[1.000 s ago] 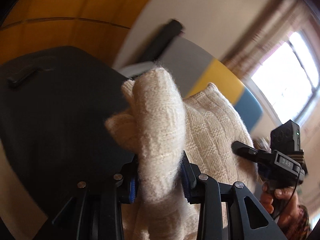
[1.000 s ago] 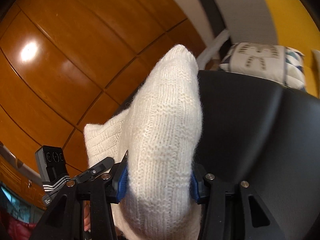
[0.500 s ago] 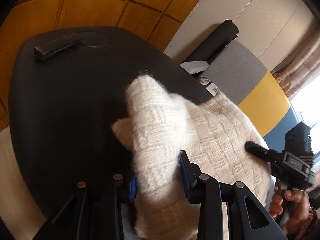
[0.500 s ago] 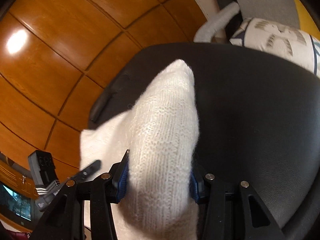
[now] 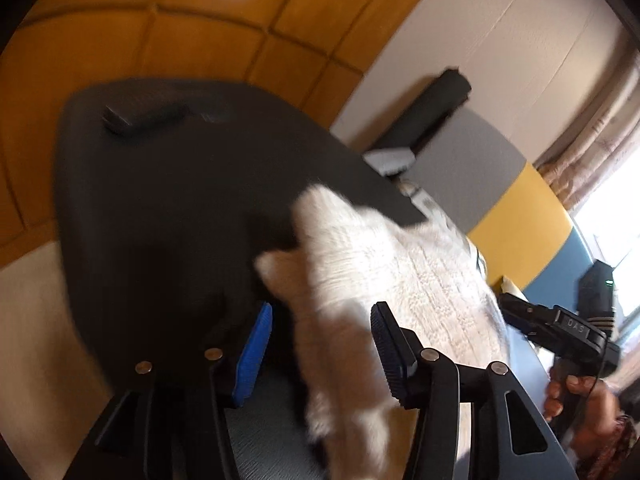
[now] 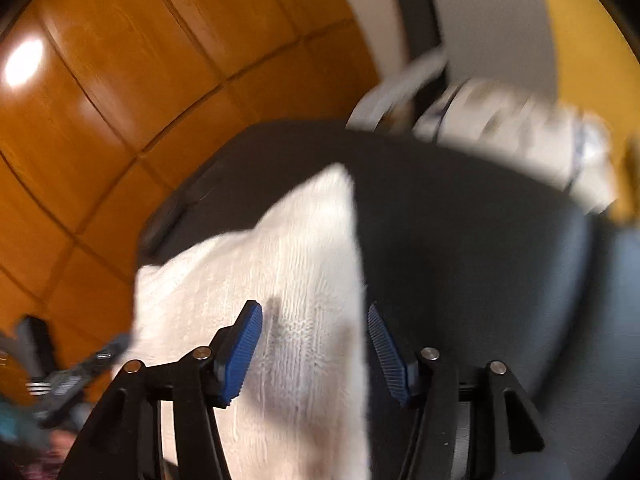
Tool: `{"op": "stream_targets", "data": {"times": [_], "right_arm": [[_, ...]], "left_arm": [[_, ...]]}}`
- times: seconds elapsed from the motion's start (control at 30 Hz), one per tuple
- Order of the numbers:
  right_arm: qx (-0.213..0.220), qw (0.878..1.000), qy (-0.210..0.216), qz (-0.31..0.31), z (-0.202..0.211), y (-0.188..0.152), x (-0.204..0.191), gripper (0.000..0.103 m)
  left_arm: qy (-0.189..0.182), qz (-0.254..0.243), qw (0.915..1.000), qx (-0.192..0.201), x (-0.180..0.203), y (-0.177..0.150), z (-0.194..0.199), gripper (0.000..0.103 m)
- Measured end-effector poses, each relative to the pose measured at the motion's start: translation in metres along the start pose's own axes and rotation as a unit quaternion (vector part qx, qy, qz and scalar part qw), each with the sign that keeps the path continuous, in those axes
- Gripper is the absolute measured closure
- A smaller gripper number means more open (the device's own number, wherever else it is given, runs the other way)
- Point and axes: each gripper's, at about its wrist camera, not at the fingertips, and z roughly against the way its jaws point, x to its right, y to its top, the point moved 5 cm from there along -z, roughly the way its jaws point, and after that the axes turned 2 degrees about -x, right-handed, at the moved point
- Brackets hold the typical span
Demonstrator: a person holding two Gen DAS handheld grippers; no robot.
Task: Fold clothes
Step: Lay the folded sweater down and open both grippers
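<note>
The cream knitted sweater [image 5: 392, 280] lies on the black desk [image 5: 168, 216], a folded edge bunched up between the two grippers. The left gripper [image 5: 320, 344] has just been opening its fingers; they now stand apart around the fabric, the blue pad [image 5: 254, 354] clear of the wool, the other close beside it. The right gripper [image 6: 314, 346] hangs over the other end of the sweater [image 6: 280, 280], its fingers half wide, with the knit lying between and beneath them and gaps visible at both pads. A person's hand [image 5: 576, 404] grips the right gripper's handle.
</note>
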Motion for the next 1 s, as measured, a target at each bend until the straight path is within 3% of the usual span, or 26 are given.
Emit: {"op": "stream_targets", "data": {"times": [0.07,0.13,0.27,0.43,0.53,0.77,0.9,0.97,1.0], "right_arm": [[0.033,0.999,-0.005,0.043,0.019,-0.001,-0.026,0.061],[0.027,0.996,0.016,0.085,0.020,-0.009,-0.060,0.073],[-0.015,0.988,0.054,0.146,-0.009,-0.033,-0.116,0.075],[-0.066,0.981,0.084,0.162,-0.054,-0.065,-0.157,0.075],[-0.080,0.977,0.080,0.179,-0.070,-0.088,-0.163,0.076],[-0.043,0.980,0.071,0.179,-0.062,-0.120,-0.155,0.075],[-0.033,0.989,0.064,0.131,-0.038,-0.126,-0.141,0.062],[-0.019,0.993,0.039,0.112,-0.021,-0.131,-0.133,0.056],[-0.012,0.994,0.024,0.106,-0.013,-0.133,-0.129,0.047]], "left_arm": [[0.006,0.000,0.9998,0.019,-0.001,-0.003,0.017,0.050],[0.012,0.000,0.9993,0.036,-0.002,-0.007,0.030,0.051],[0.019,-0.008,0.9984,0.053,0.005,-0.001,0.041,0.051],[0.026,-0.016,0.9980,0.055,0.009,0.006,0.053,0.051],[0.033,-0.013,0.9982,0.048,0.003,0.000,0.060,0.051],[0.050,0.003,0.9986,0.018,-0.004,-0.019,0.050,0.051],[0.074,0.000,0.9972,0.005,-0.002,-0.030,0.048,0.049],[0.086,0.001,0.9963,-0.002,-0.001,-0.034,0.047,0.039],[0.091,0.002,0.9959,-0.006,0.000,-0.037,0.048,0.036]]}}
